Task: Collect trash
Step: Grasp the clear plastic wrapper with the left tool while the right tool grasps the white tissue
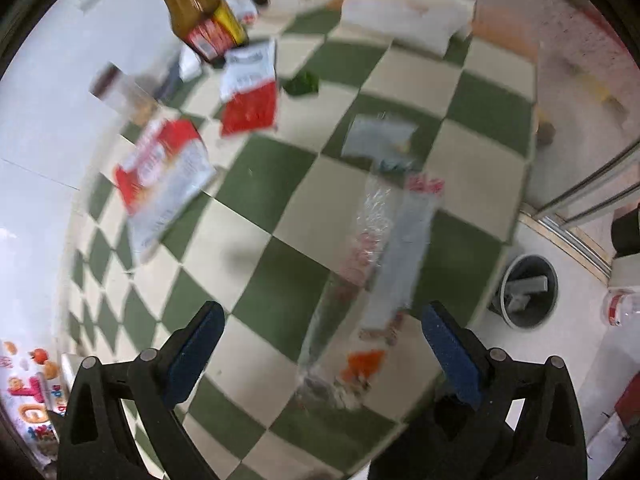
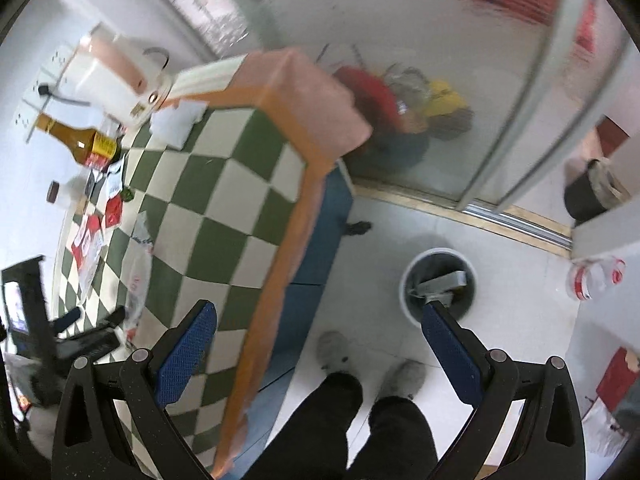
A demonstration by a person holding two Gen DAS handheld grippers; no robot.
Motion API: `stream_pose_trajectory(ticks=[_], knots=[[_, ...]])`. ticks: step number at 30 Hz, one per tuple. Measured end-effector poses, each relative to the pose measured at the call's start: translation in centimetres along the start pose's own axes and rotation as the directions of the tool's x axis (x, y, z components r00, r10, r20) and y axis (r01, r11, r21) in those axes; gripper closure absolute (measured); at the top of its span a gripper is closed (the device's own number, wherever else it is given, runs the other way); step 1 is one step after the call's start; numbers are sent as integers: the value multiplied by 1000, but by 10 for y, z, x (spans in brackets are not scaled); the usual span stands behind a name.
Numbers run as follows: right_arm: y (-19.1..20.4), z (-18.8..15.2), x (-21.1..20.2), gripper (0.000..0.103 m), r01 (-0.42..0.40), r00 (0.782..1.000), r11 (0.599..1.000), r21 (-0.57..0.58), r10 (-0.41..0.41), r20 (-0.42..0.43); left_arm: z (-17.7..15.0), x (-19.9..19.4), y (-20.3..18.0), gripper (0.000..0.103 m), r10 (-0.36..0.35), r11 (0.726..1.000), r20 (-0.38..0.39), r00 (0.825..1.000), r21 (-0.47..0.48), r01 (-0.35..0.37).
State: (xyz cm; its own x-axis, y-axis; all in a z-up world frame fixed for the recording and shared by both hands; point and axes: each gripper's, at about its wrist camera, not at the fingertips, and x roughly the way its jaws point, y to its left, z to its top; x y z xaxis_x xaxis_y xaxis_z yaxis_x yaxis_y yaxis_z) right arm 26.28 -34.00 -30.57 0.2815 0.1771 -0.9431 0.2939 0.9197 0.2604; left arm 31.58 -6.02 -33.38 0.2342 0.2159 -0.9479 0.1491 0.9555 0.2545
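So the table [image 1: 320, 216] has this green and cream checkered cloth on it, and there's litter all over. The left gripper [image 1: 322, 334] hangs over the near part of the cloth with its blue-padded fingers [image 1: 448, 348] spread wide, nothing between them. Right ahead of it lies a long clear plastic wrapper [image 1: 384, 248] with red print, crumpled, running from near the middle of the table toward the near edge; whether the fingers touch it I can't tell, it's all motion blur. Past that wrapper is a smaller clear bag [image 1: 378, 138]. Toward the far left edge there are two red and white snack packets [image 1: 168, 172] [image 1: 250, 88], a little green scrap [image 1: 302, 85] beside the farther one, a brown sauce bottle [image 1: 196, 8] and a clear jar with a dark lid [image 1: 120, 88]. At the far end sits a folded white cloth [image 1: 404, 20].

The right gripper [image 2: 318, 330] is off the table, out over the white floor just past the orange-trimmed table edge [image 2: 280, 264], fingers also wide apart and empty. The trash bin [image 2: 438, 284] stands on the floor near the table's corner, white rim, dark inside, with a grey box-like piece already in it. Below the gripper you see the person's dark trouser legs [image 2: 340, 420] and grey shoes. A white kettle [image 2: 116, 76] sits at the table's far corner.
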Motion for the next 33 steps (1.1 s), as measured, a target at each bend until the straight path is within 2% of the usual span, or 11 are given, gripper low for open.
stream_pose_trajectory(ticks=[2, 4, 6, 9, 18, 25, 27, 28, 31, 32, 33], knots=[[23, 14, 17, 0, 4, 1000, 1000, -24, -5, -20, 4, 16, 6, 7, -59, 998, -32, 998, -11, 59], [40, 25, 28, 0, 5, 999, 999, -40, -6, -31, 7, 27, 9, 37, -111, 994, -56, 992, -21, 110], [58, 39, 39, 0, 4, 999, 999, -53, -6, -39, 9, 32, 17, 77, -187, 982, -54, 981, -48, 185], [77, 59, 47, 0, -10, 1000, 998, -59, 9, -19, 14, 33, 27, 103, -218, 974, -53, 975, -73, 214], [152, 156, 91, 0, -18, 1000, 992, -123, 18, 4, 61, 13, 80, 103, -184, 960, 89, 979, -196, 198], [205, 205, 165, 5, 56, 997, 974, -219, -66, -36, 82, 55, 88, 97, -253, 951, 9, 967, -182, 250], [213, 208, 178, 25, 72, 996, 968, -241, -84, -41, 79, 63, 93, 93, -278, 941, 21, 960, -196, 276], [219, 207, 180, 25, 107, 994, 956, -272, -113, -9, 79, 65, 94, 92, -284, 939, 20, 959, -197, 282], [233, 203, 178, 65, 161, 987, 921, -355, -147, 65, 80, 67, 94, 76, -337, 924, 25, 941, -182, 336], [232, 201, 177, 92, 144, 989, 923, -357, -131, 62, 82, 68, 92, 60, -362, 917, 26, 932, -171, 361], [231, 200, 175, 96, 132, 991, 926, -352, -122, 51, 82, 69, 88, 43, -396, 906, 24, 918, -153, 394]])
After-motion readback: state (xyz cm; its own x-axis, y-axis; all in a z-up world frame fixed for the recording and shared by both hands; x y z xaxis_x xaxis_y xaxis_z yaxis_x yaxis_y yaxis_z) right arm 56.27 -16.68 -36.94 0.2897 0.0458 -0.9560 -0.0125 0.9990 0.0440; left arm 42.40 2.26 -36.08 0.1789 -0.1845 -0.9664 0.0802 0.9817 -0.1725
